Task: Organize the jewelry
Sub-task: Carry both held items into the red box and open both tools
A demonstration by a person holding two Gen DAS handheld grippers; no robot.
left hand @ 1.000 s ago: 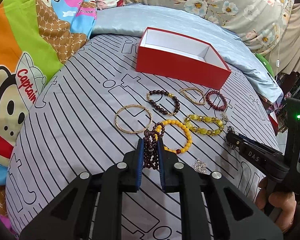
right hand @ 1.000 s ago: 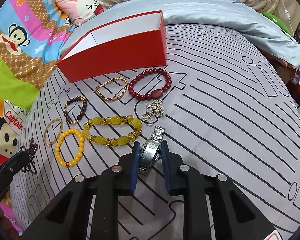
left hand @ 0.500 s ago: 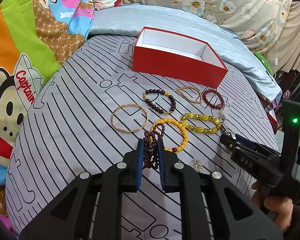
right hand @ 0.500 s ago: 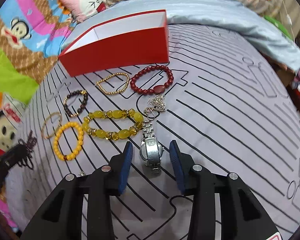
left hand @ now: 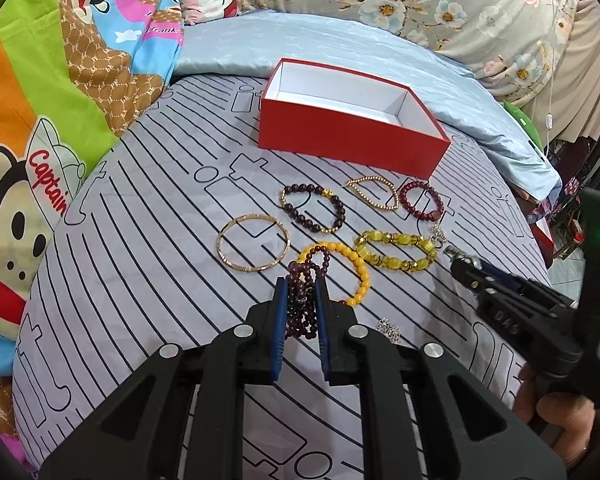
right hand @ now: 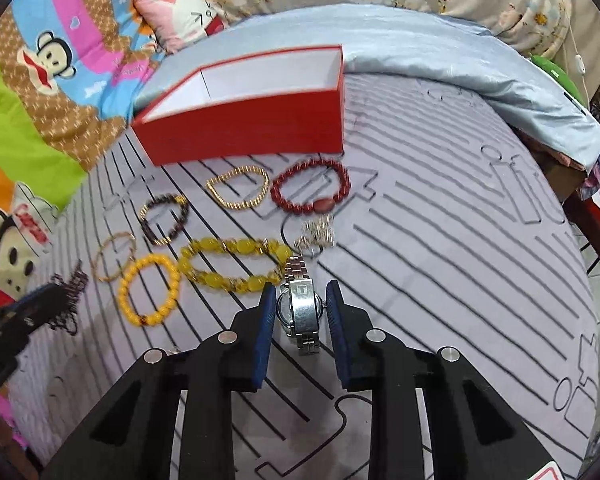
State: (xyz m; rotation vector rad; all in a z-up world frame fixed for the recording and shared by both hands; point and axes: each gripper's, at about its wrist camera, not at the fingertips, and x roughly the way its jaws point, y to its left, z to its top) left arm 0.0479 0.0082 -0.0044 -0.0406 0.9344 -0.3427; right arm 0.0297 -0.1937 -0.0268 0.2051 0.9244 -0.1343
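left gripper (left hand: 302,312) fingers are clenched on the dark bead strand (left hand: 302,300), lifted above the bed (left hand: 140,280); the red box (left hand: 352,136) lies straight ahead. right gripper (right hand: 300,312) fingers straddle the watch (right hand: 300,308), strap running along them; whether they touch it is unclear.

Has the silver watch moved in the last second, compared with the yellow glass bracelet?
Yes. The silver watch was gripped upright; it now lies flat between open pads of the right gripper, still just right of the yellow glass bracelet.
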